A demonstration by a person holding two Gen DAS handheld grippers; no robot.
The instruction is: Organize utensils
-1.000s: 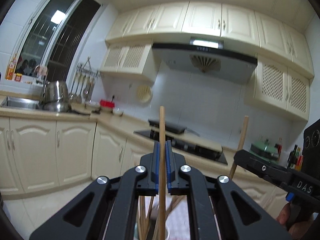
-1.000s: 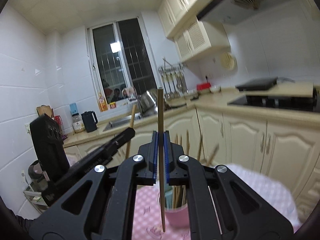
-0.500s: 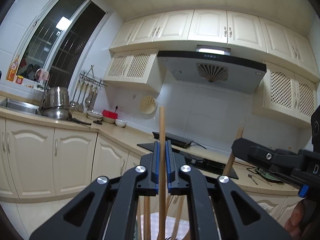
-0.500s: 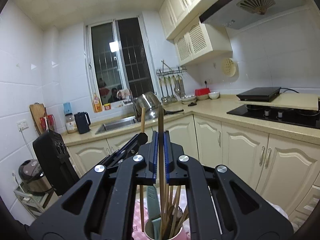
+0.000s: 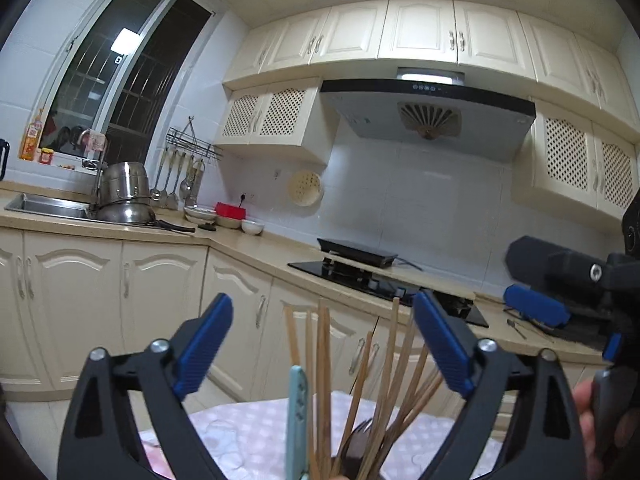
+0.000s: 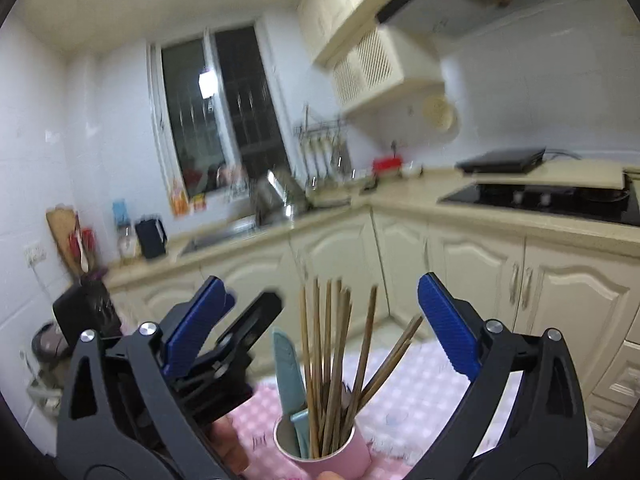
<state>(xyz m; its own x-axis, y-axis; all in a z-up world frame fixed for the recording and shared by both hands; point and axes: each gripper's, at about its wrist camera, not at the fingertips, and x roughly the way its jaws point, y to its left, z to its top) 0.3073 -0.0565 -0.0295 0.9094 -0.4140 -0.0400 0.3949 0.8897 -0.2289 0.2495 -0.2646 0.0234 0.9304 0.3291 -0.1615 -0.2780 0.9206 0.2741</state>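
Left gripper: jaws wide apart, empty. Right gripper: jaws wide apart, empty. Wooden chopsticks: upright in pink cup with teal utensil, on checked tablecloth.

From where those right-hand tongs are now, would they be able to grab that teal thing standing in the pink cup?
Probably yes. The right tongs are wide open just above the pink cup, and the teal utensil stands at the bundle's left edge. The chopsticks crowd close beside it, so one might get pinched too.

The right wrist view blurs the window; the pink cup is cut off below.
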